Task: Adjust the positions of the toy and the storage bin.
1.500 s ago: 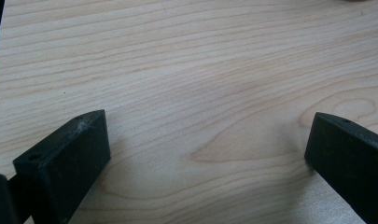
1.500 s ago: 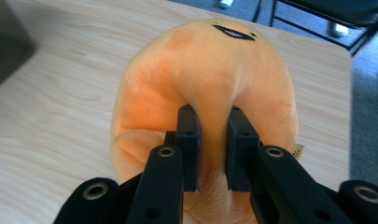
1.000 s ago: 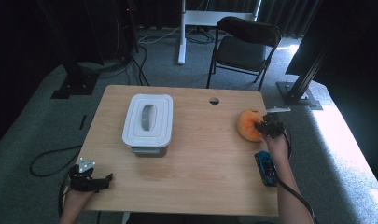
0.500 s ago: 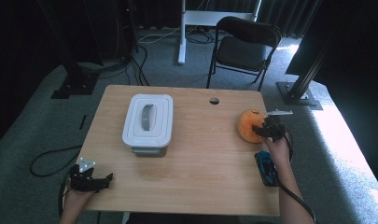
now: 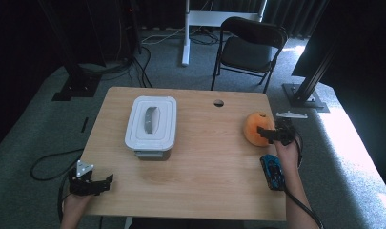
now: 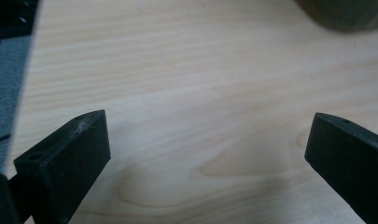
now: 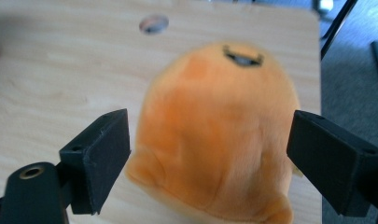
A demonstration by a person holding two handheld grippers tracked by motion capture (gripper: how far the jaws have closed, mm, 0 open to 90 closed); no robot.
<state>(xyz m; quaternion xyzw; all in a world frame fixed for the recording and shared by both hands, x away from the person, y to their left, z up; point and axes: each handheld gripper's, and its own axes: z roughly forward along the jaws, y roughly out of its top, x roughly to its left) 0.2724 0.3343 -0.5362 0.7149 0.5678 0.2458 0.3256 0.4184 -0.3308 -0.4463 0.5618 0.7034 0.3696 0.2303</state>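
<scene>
Plush orange toy (image 5: pixel 255 128), rounded like a soft dome with a fuzzy nap and a small dark mark near its crown, sits on the pale wood-grain bench (image 5: pixel 200 176) at about three o'clock, close to the right edge. The right gripper (image 5: pixel 268 135) is at the toy's near right side, and its blocky matte-black jaws have just been opening; in the right gripper view the toy (image 7: pixel 214 140) bulges between them with a sliver of gap at each pad, so the right gripper (image 7: pixel 207 140) stands spread and grips nothing. Just nearer the person, at about four o'clock, a small blue toy car (image 5: pixel 272 171) with a glossy hard shell lies beside the right hand. A round cable hole (image 5: pixel 218 103) pierces the bench top toward twelve o'clock. Left of centre, at about eleven o'clock, stands a white rectangular plastic container (image 5: pixel 151 126) with rounded corners, a grey base, and a lid with a recessed grey handle. At about seven o'clock, near the front left corner, the left gripper (image 5: pixel 101 182) rests low over bare wood; the left gripper view shows its squared black jaws spread wide over smooth, lightly figured grain (image 6: pixel 210 116), nothing between them.
</scene>
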